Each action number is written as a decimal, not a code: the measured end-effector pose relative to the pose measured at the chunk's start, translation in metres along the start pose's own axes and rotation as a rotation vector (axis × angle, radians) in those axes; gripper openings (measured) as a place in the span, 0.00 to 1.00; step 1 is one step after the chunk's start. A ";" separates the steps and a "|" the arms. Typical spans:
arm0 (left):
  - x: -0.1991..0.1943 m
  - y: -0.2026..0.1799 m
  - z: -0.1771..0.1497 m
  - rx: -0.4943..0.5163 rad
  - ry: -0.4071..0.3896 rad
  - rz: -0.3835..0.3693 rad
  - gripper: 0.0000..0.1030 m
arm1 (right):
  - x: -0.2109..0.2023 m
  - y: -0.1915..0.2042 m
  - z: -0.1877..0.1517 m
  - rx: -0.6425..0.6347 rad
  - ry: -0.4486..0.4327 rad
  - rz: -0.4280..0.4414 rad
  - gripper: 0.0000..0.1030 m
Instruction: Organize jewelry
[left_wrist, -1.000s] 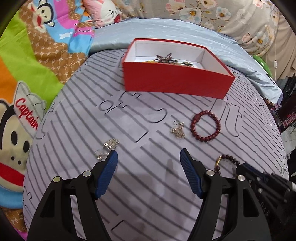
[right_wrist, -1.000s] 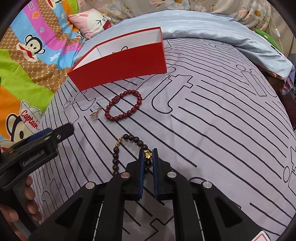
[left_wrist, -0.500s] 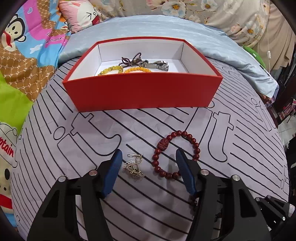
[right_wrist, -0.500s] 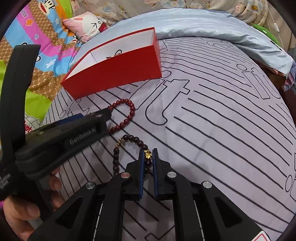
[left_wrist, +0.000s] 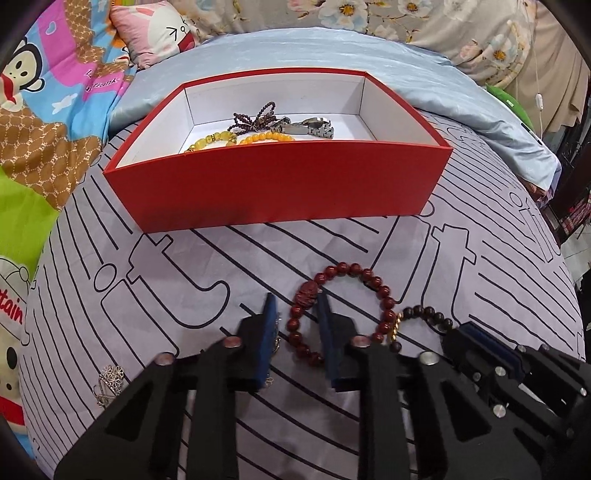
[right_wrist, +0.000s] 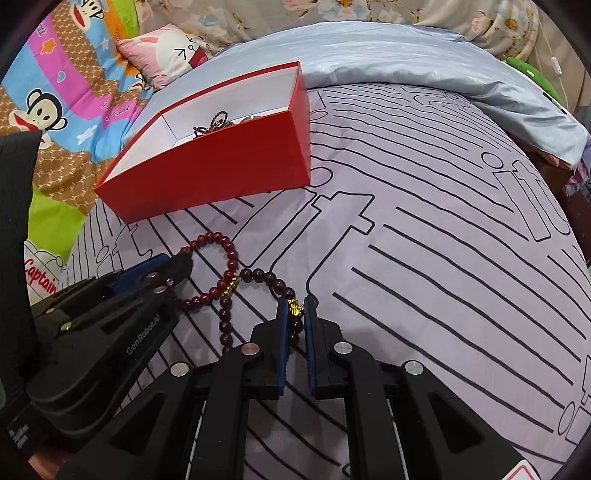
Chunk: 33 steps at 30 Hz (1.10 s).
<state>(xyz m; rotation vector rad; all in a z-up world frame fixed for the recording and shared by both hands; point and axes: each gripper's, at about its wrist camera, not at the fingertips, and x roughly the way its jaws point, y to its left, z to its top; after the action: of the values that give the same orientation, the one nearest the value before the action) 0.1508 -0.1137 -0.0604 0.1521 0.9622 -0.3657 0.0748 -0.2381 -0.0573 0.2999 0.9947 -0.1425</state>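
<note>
A red bead bracelet lies on the striped sheet in front of the red box. My left gripper rests on the sheet with its jaws closing. The bracelet's left arc lies between them with a gap on both sides. A small silver charm sits against the left finger. My right gripper is shut on the gold charm of a dark bead bracelet. That bracelet's far end touches the red one.
The box holds yellow bead bracelets, a metal watch band and a dark bead string. A silver flower piece lies at the left. A cartoon blanket and a pillow border the sheet.
My left gripper moved right, from the silver flower piece to the red bracelet, and its jaws narrowed around it. The right gripper slid the dark bracelet up against the red one.
</note>
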 end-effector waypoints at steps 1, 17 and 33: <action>0.000 -0.001 0.000 0.001 0.000 0.000 0.11 | 0.001 0.000 0.001 0.001 0.000 0.003 0.07; -0.049 0.018 -0.005 -0.071 -0.042 -0.102 0.10 | -0.036 0.005 0.003 0.007 -0.060 0.043 0.07; -0.108 0.048 0.000 -0.082 -0.122 -0.112 0.09 | -0.080 0.043 0.021 -0.056 -0.161 0.086 0.07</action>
<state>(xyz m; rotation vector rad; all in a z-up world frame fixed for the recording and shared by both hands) 0.1127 -0.0436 0.0272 0.0010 0.8651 -0.4330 0.0589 -0.2047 0.0288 0.2753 0.8234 -0.0597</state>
